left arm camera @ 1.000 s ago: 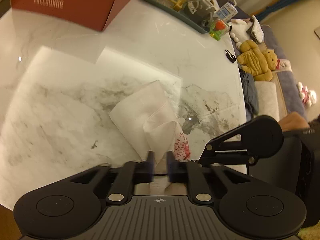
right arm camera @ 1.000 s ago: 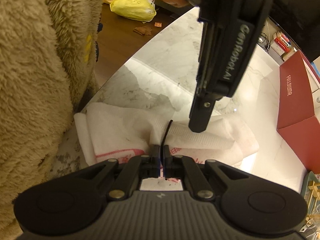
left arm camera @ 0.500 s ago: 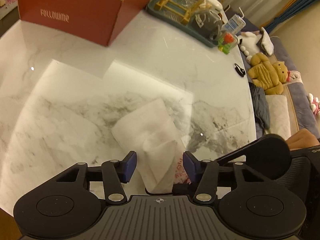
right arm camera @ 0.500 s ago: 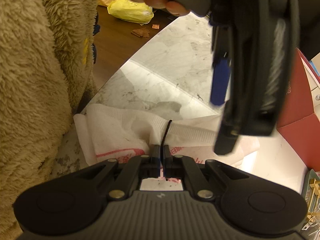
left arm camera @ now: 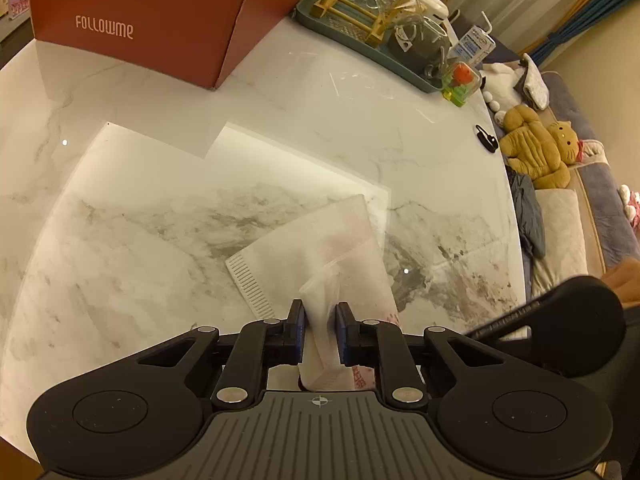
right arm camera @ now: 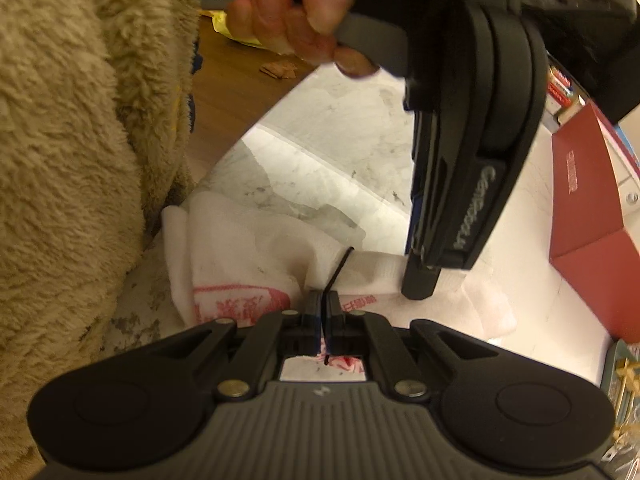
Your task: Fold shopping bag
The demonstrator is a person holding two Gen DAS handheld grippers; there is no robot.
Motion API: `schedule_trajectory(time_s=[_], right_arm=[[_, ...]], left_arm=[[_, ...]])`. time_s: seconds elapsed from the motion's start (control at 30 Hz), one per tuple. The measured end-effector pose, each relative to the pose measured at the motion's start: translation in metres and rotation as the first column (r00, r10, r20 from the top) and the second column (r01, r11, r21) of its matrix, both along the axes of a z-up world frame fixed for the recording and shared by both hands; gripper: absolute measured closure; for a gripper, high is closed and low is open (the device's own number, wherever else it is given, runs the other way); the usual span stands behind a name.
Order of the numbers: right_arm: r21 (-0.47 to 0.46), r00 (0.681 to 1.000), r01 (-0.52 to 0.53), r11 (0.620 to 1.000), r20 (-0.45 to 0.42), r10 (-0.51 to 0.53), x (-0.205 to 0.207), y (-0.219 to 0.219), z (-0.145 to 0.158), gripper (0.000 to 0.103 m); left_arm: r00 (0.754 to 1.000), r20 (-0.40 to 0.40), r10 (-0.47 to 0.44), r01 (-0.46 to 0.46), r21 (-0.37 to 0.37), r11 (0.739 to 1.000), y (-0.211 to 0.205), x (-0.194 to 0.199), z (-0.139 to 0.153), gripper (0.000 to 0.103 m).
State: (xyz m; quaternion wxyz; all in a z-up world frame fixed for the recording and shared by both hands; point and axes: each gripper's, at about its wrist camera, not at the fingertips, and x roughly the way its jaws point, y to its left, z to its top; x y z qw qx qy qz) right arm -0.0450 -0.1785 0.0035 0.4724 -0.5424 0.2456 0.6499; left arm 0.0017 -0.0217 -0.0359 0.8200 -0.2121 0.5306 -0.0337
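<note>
The white shopping bag [left arm camera: 320, 240] with red print lies partly folded on the marble table, near its front edge. My left gripper [left arm camera: 320, 320] is shut on a bunched white strip of the bag. In the right wrist view the bag [right arm camera: 248, 256] lies crumpled next to a fuzzy beige sleeve. My right gripper [right arm camera: 324, 304] is shut on a thin black band that loops around the gathered bag. The left gripper's fingers [right arm camera: 420, 276] press down on the bag's rolled white part, just to the right of the band.
A red open box [left arm camera: 136, 28] stands at the back left of the marble table [left arm camera: 160, 220]. A teal tray of glassware [left arm camera: 384, 32] sits at the back right. A small black clip [left arm camera: 486, 138] lies near the right edge. A sofa with plush toys [left arm camera: 536, 144] stands beyond.
My left gripper opened half a second ago, then shut again on the bag's bunched strip, lower and closer to the band. My right gripper has stayed shut on the black band.
</note>
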Motion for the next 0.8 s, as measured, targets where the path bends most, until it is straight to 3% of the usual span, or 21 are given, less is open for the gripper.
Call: schedule_trajectory(time_s=[0.27, 0.43, 0.5, 0.57, 0.67, 0.7, 0.8], right_arm=[[-0.006, 0.995, -0.097, 0.995, 0.007, 0.097, -0.011, 0.006, 0.002, 0.101], [-0.007, 0.996, -0.090, 0.996, -0.008, 0.090, -0.006, 0.009, 0.001, 0.101], [-0.012, 0.996, -0.093, 0.996, -0.017, 0.093, -0.003, 0.010, 0.000, 0.101], [-0.031, 0.997, -0.077, 0.997, -0.034, 0.076, 0.002, 0.012, -0.004, 0.101], [-0.034, 0.999, -0.040, 0.999, -0.025, 0.040, 0.006, 0.014, -0.011, 0.100], [-0.027, 1.000, -0.009, 1.000, -0.024, 0.009, 0.009, 0.016, -0.010, 0.099], [0.003, 0.983, 0.164, 0.986, -0.079, -0.163, 0.027, 0.021, -0.002, 0.084]], left_arm=[[0.998, -0.001, 0.059, -0.059, -0.014, 0.998, 0.006, 0.002, -0.007, 0.086], [0.996, 0.020, 0.085, -0.085, 0.025, 0.996, 0.008, 0.008, -0.010, 0.086], [0.994, 0.036, 0.107, -0.110, 0.073, 0.991, 0.012, 0.012, -0.013, 0.087], [0.993, 0.047, 0.109, -0.114, 0.127, 0.985, 0.018, 0.018, -0.015, 0.087], [0.984, 0.125, 0.125, -0.132, 0.049, 0.990, 0.031, 0.013, -0.001, 0.086], [0.985, 0.144, 0.098, -0.109, 0.069, 0.992, 0.030, 0.010, 0.006, 0.086], [0.985, 0.171, 0.004, -0.026, 0.127, 0.992, 0.028, 0.000, 0.023, 0.086]])
